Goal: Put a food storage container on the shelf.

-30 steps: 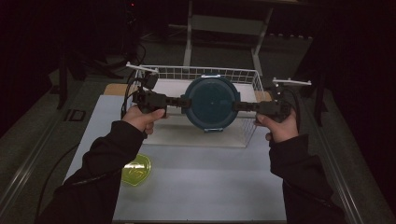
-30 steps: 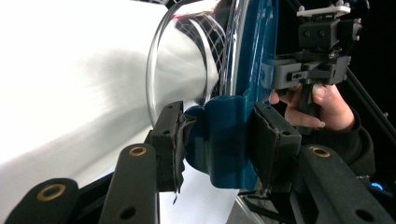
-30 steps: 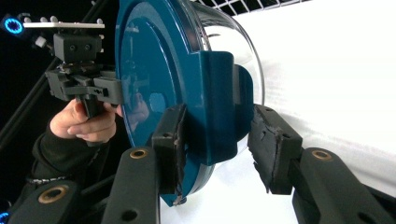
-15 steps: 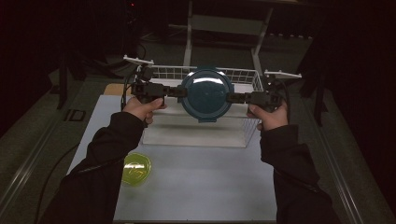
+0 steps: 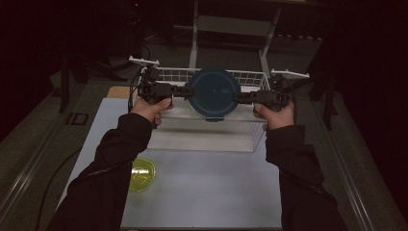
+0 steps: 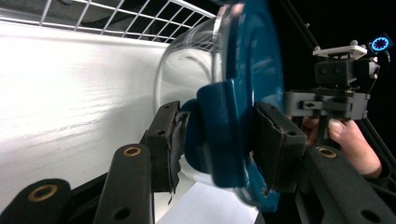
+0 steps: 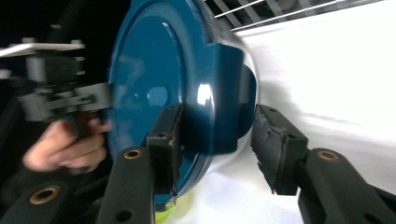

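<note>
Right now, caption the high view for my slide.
Left gripper and right gripper hold a round blue-lidded glass container over a white wire basket.

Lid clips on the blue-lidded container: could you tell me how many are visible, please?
3: one in the left gripper, one between the right gripper's jaws, one on the container's near edge; a far one may be hidden.

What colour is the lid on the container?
Dark teal blue lid; the right gripper view shows it best.

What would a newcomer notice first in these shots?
The round container with the blue lid, held in mid-air between the left gripper and the right gripper, over the white wire basket. Next, the yellow-green bowl near the table's left edge.
</note>
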